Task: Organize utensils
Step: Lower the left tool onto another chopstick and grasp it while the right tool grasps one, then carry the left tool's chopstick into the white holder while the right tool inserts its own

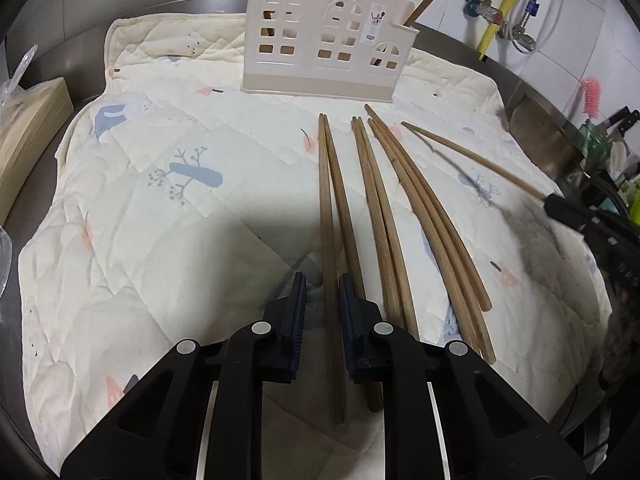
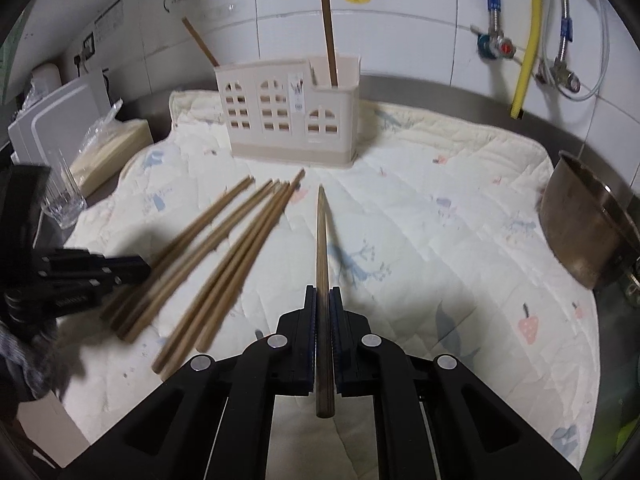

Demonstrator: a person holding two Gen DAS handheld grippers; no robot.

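Observation:
Several wooden chopsticks [image 1: 384,216] lie side by side on a quilted cloth [image 1: 160,240]. A cream holder shaped like a house [image 1: 324,36] stands at the back with two chopsticks upright in it [image 2: 329,36]. My left gripper [image 1: 322,280] is open, low over the cloth, its jaws on either side of the leftmost chopstick [image 1: 327,216]. My right gripper [image 2: 323,292] is shut on a single chopstick [image 2: 322,264] that points toward the holder [image 2: 288,116]. The right gripper and its chopstick also show in the left wrist view [image 1: 560,202].
A metal pot [image 2: 588,220] stands at the right edge of the cloth. A glass [image 2: 64,196], a wrapped stack [image 2: 108,148] and a white box [image 2: 56,116] stand to the left. Pipes and hoses [image 2: 524,40] run down the tiled wall behind.

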